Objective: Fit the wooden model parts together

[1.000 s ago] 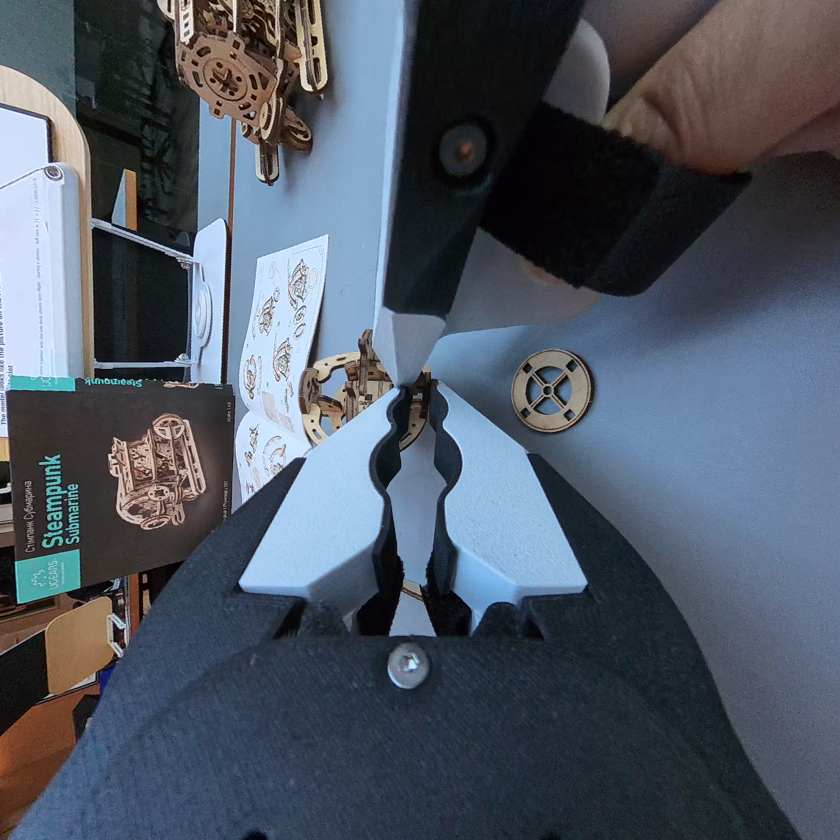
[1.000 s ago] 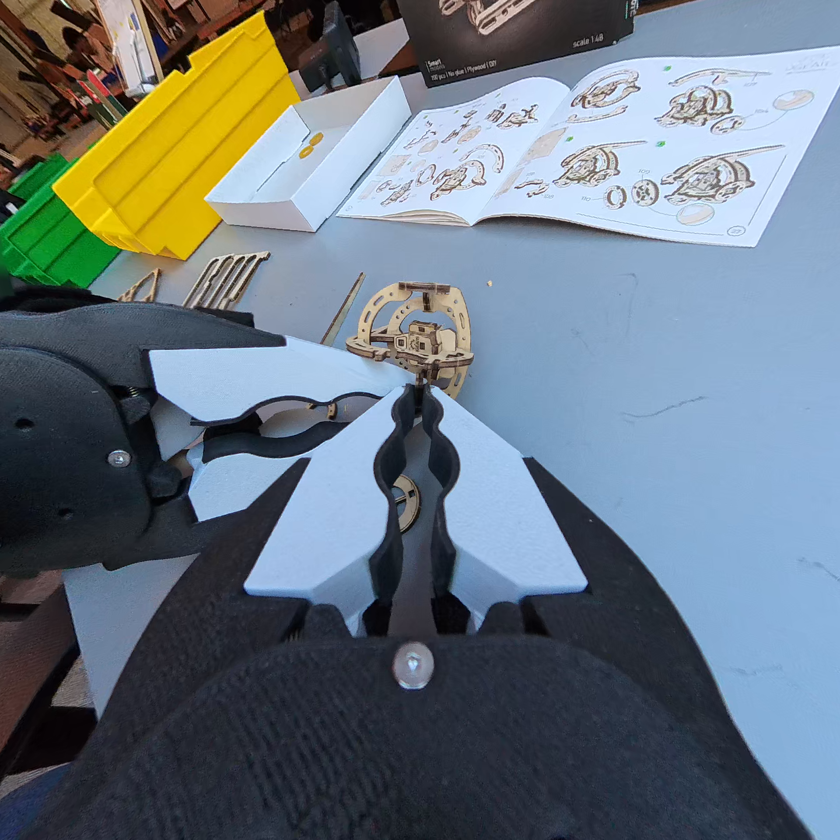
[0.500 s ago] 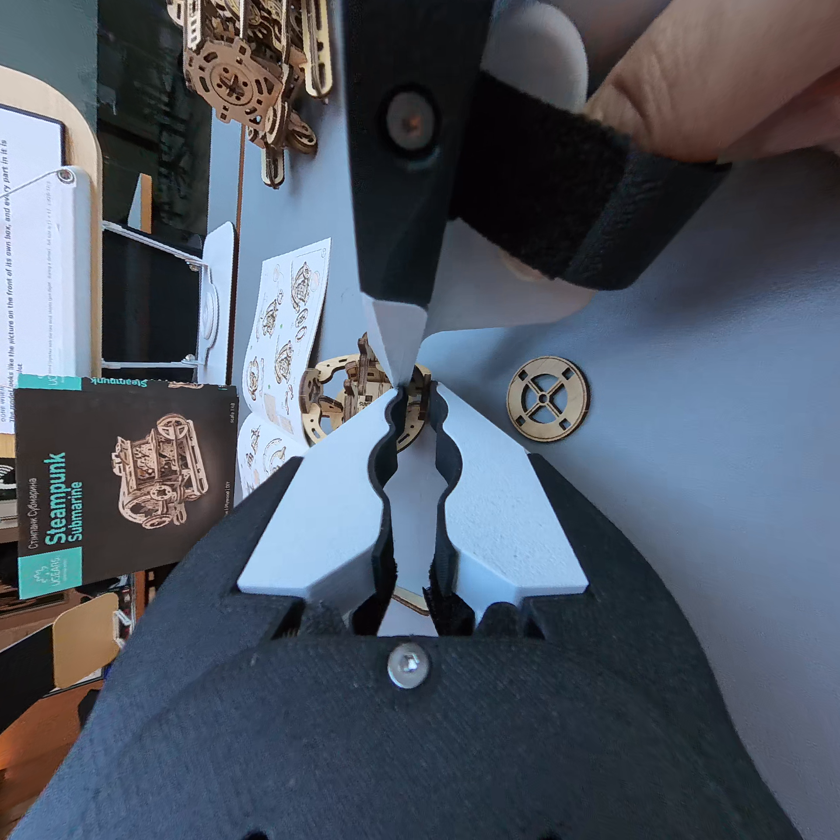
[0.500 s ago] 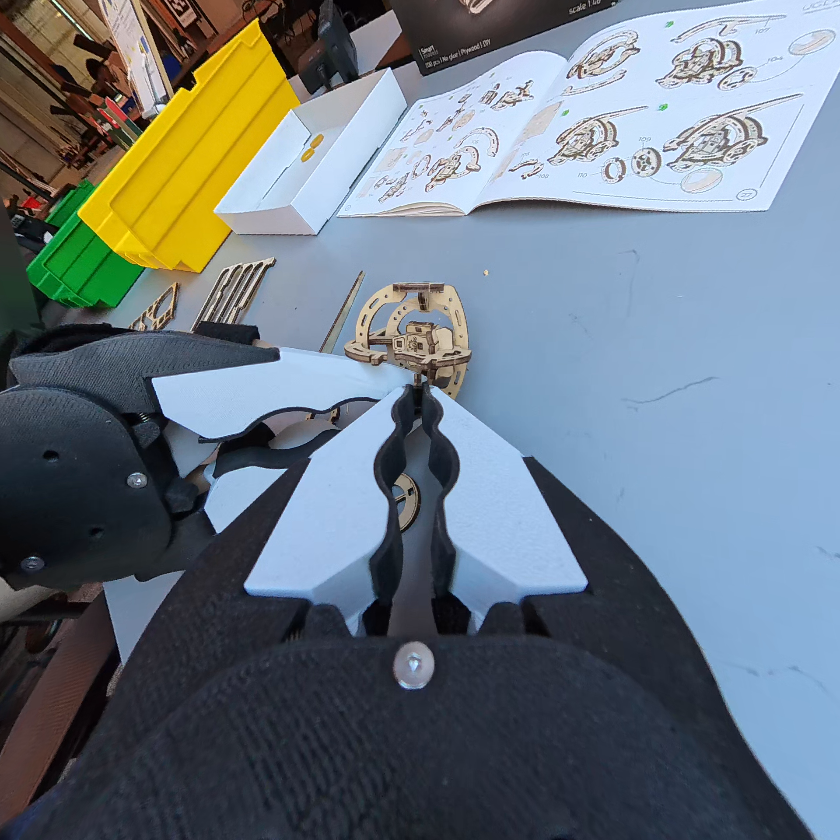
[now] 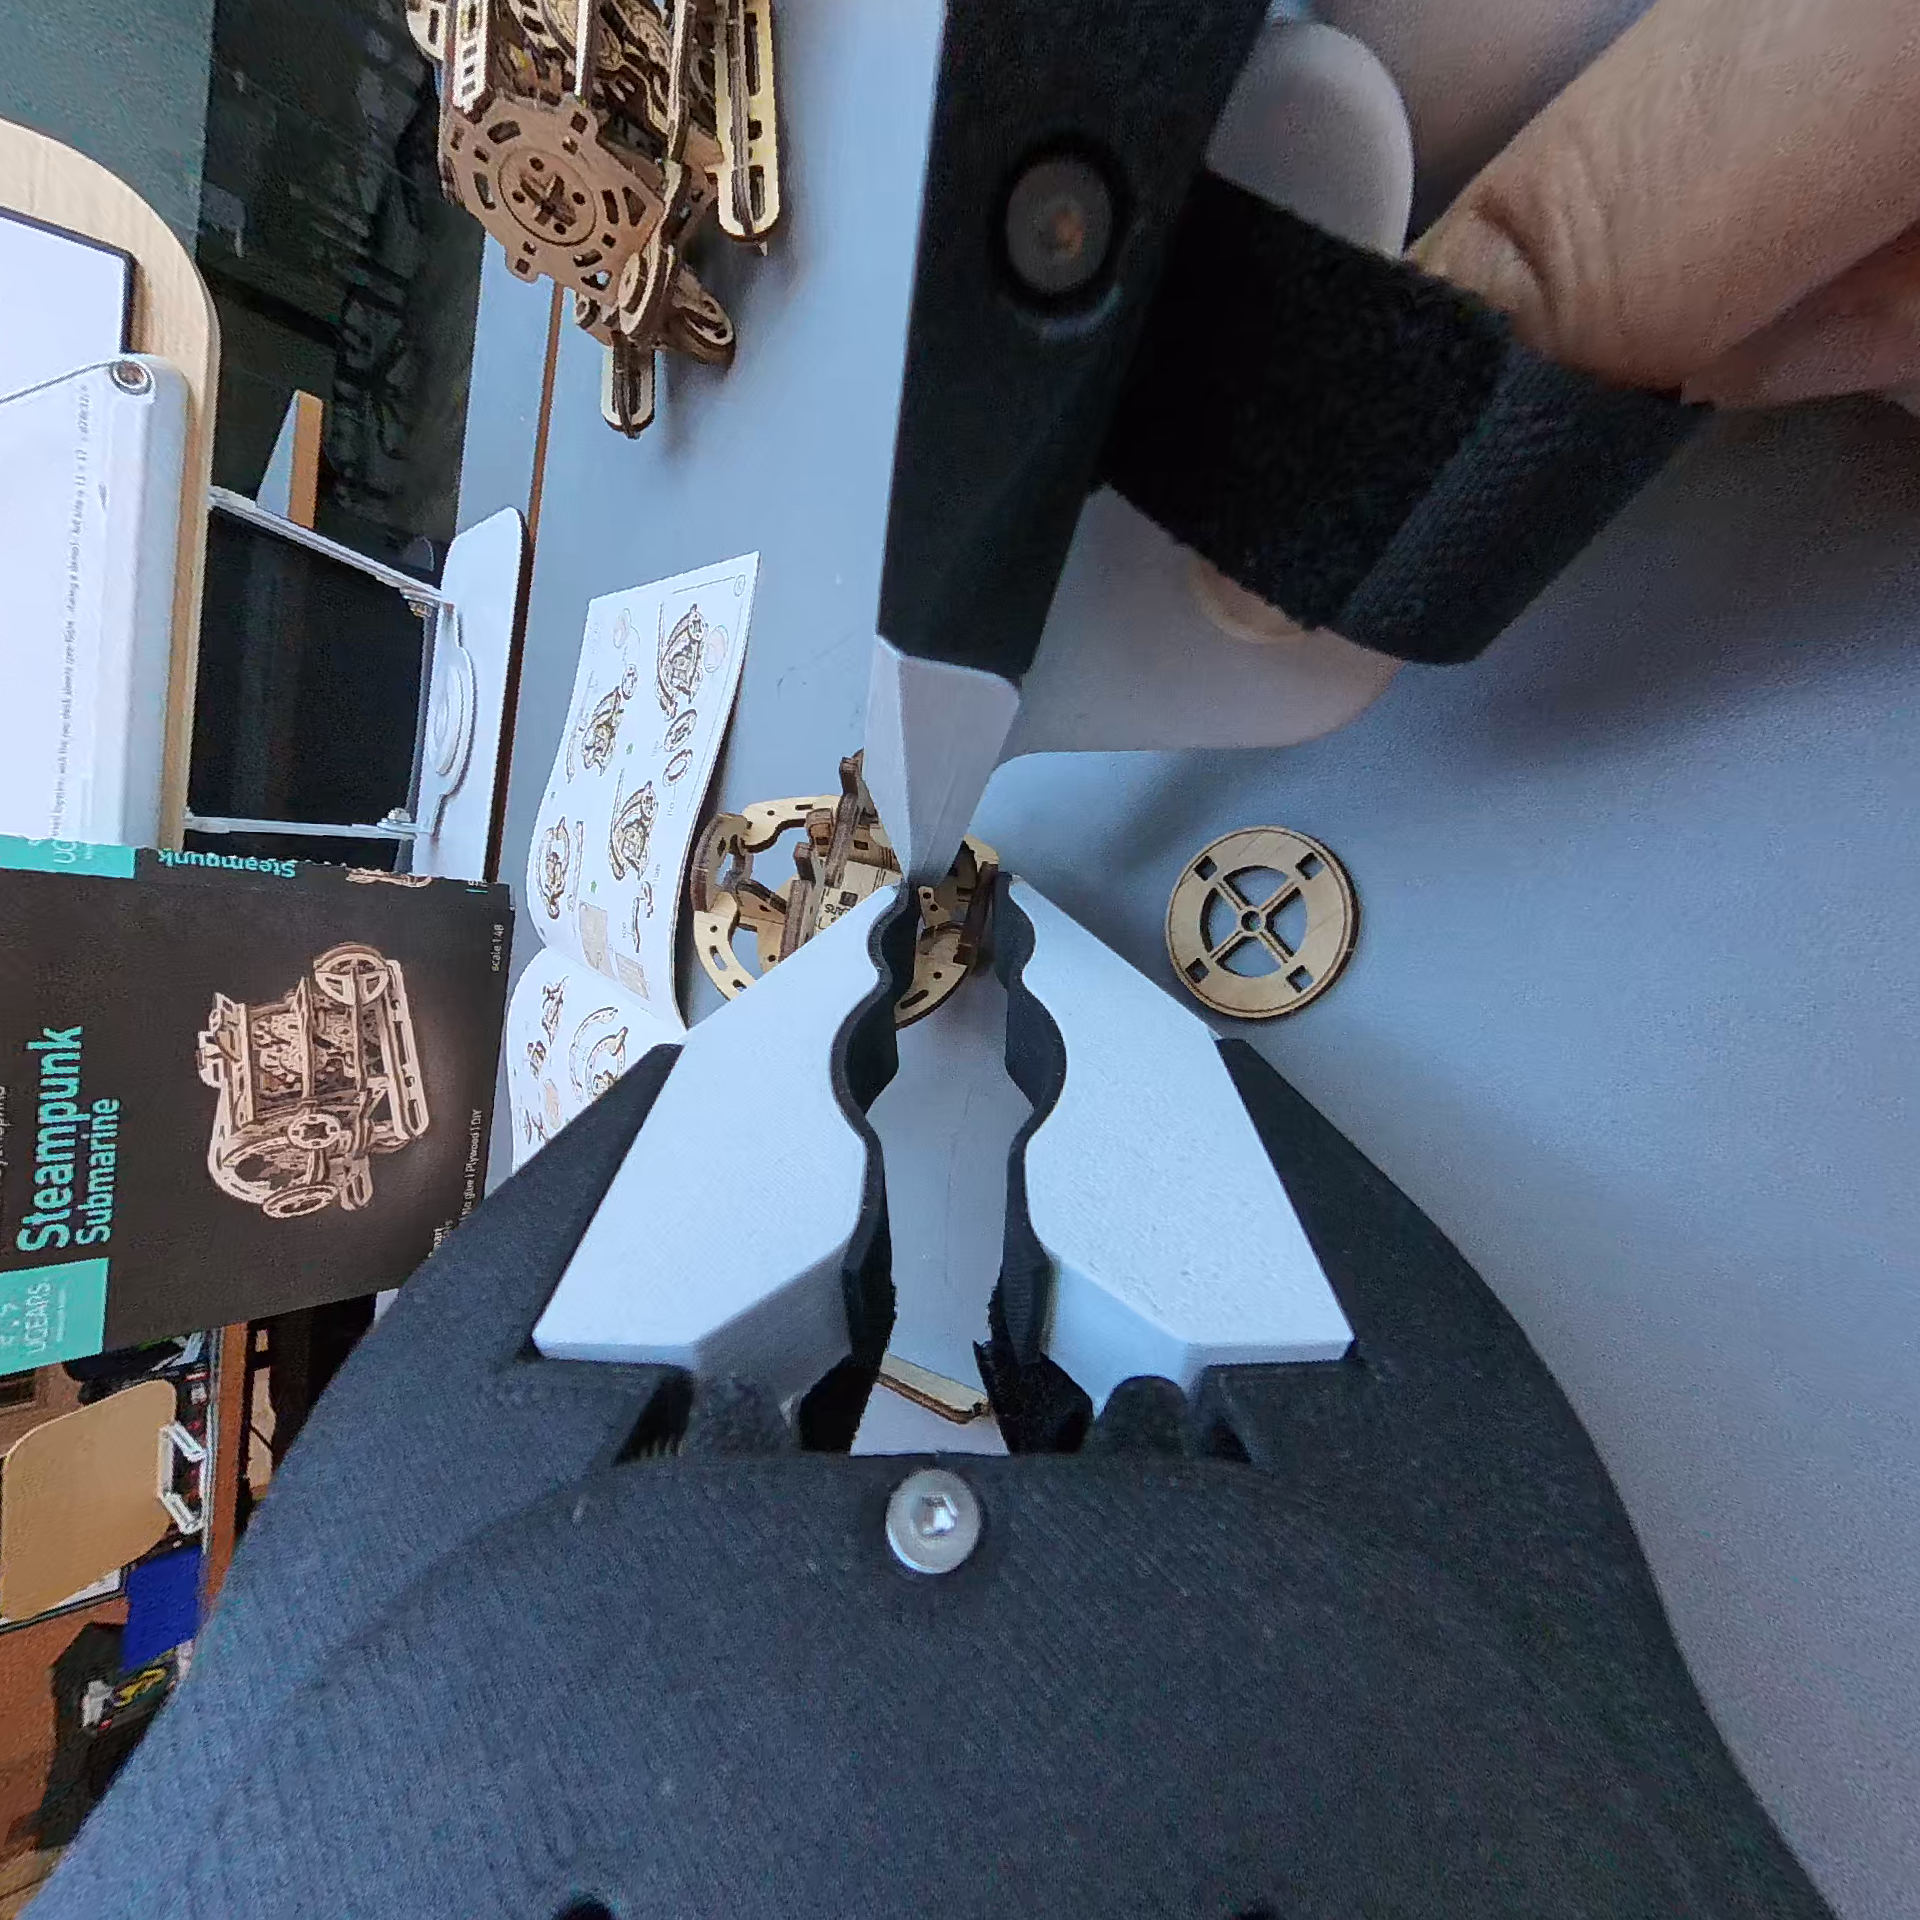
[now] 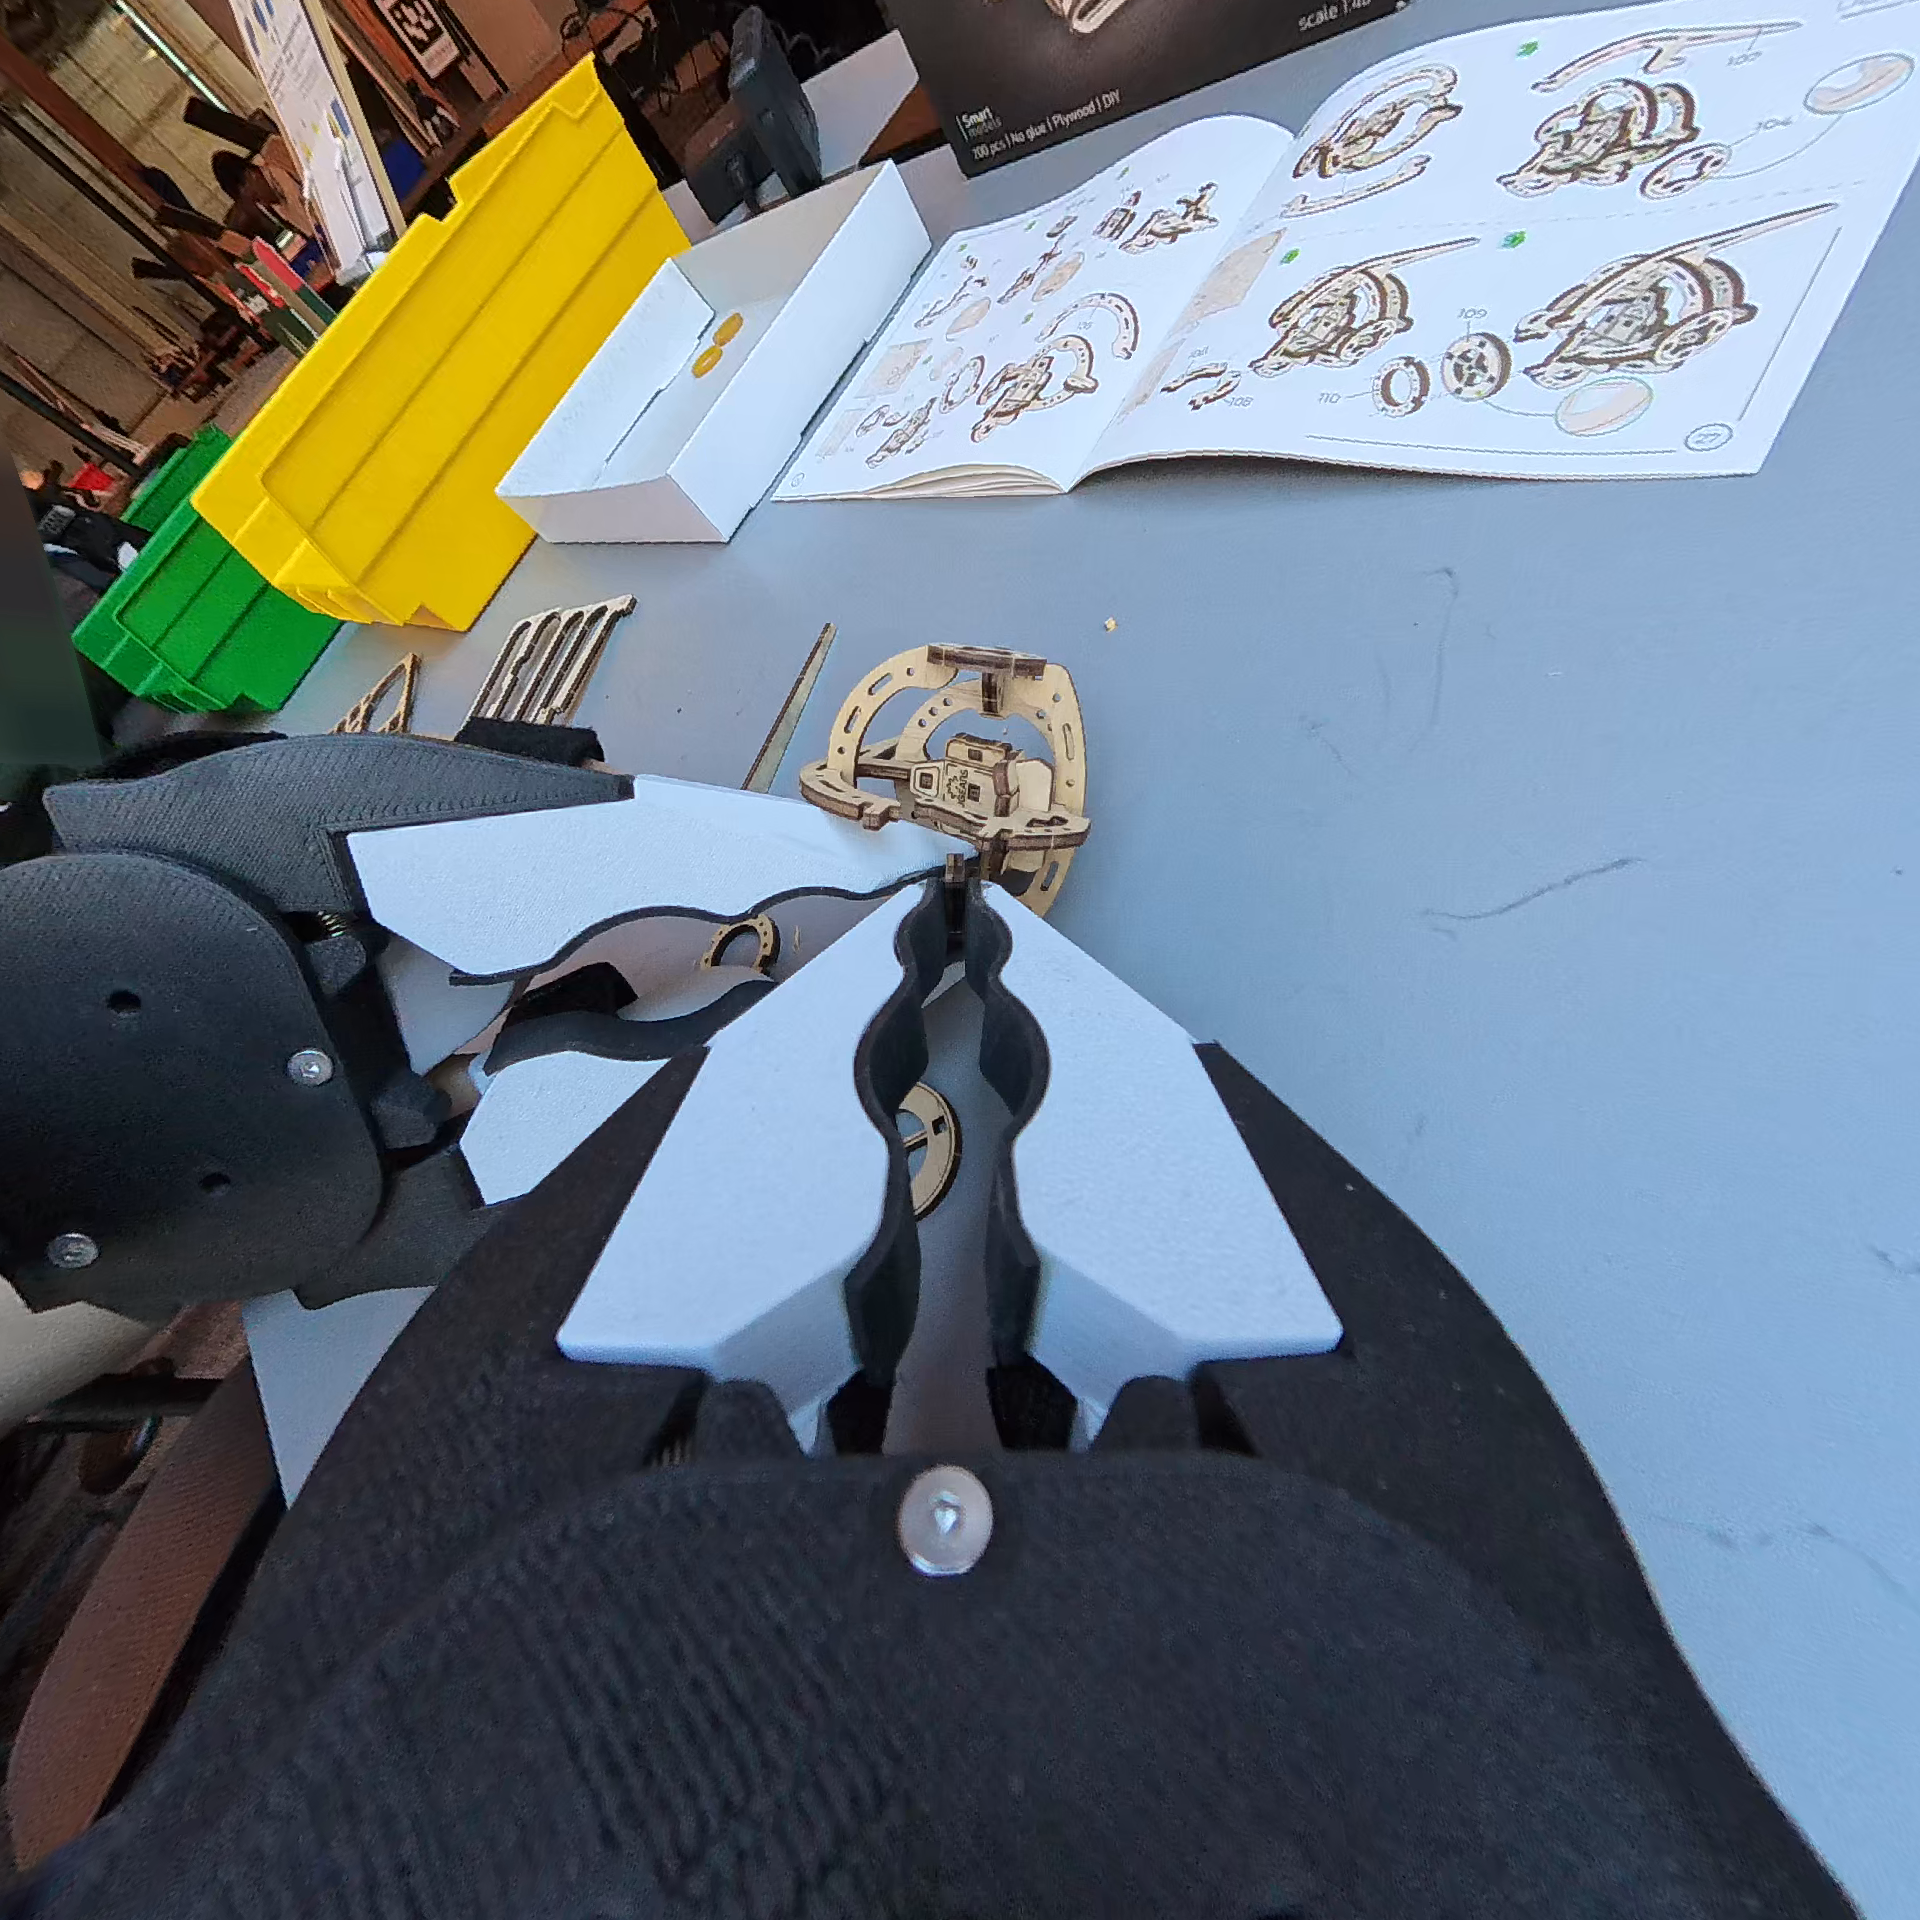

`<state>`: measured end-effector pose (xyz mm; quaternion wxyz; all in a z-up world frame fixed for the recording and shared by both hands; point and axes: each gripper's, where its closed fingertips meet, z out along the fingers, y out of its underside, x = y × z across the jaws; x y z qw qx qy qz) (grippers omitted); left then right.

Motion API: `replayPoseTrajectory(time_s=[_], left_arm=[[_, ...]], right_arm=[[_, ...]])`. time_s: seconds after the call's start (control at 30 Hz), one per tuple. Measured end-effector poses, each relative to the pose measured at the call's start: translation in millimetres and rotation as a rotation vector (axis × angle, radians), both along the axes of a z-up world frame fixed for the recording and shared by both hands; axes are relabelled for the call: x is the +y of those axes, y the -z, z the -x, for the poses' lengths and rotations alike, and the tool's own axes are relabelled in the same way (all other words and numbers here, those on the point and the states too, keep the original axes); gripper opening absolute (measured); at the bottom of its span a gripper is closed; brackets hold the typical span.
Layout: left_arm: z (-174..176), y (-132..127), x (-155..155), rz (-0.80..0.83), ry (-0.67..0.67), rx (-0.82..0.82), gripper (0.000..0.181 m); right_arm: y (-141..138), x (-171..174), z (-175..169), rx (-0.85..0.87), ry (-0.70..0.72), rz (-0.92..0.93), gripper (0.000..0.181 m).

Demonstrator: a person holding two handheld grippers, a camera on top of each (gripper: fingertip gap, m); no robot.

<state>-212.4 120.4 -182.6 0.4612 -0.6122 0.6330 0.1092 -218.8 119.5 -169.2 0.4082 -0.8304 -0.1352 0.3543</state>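
A small wooden subassembly [image 6: 951,774], made of horseshoe rings around a little block, stands on the grey table [image 6: 1455,935]. It also shows in the left wrist view [image 5: 758,914]. My left gripper [image 5: 951,904] is shut on its ring edge from the side. My right gripper [image 6: 954,899] is shut on a small wooden piece [image 6: 954,871] at the subassembly's lower rim. In the left wrist view the right gripper [image 5: 925,831] comes down from above, held by a hand [image 5: 1683,208]. A loose wooden wheel [image 5: 1262,923] lies to the right.
An open instruction booklet [image 6: 1351,312], a white box [image 6: 727,343], yellow [image 6: 436,364] and green [image 6: 197,613] bins lie beyond. Flat wooden parts [image 6: 551,655] and a thin stick [image 6: 795,707] lie at left. A large built model [image 5: 582,177] and the kit box [image 5: 239,1091] stand farther off. The tips of both grippers are at nearly the same place. About 5 cm separates my left fingertips from the loose wooden wheel [image 5: 1262,923].
Both grippers stay closed at the subassembly. The right gripper has tilted and shifted only slightly. Nothing was let go.
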Motion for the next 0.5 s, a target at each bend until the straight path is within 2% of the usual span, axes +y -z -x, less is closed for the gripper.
replayPoseTrajectory(time_s=[0.33, 0.5], left_arm=[[-1.5, -1.8, 0.7, -0.031, 0.009, 0.018, 0.008], [-1.7, -2.2, 1.3, -0.098, 0.014, 0.059, 0.008]], right_arm=[[-2.2, 1.0, -2.1, 0.028, 0.013, 0.001, 0.001], [-2.2, 1.0, -2.6, 0.047, 0.012, 0.014, 0.001]])
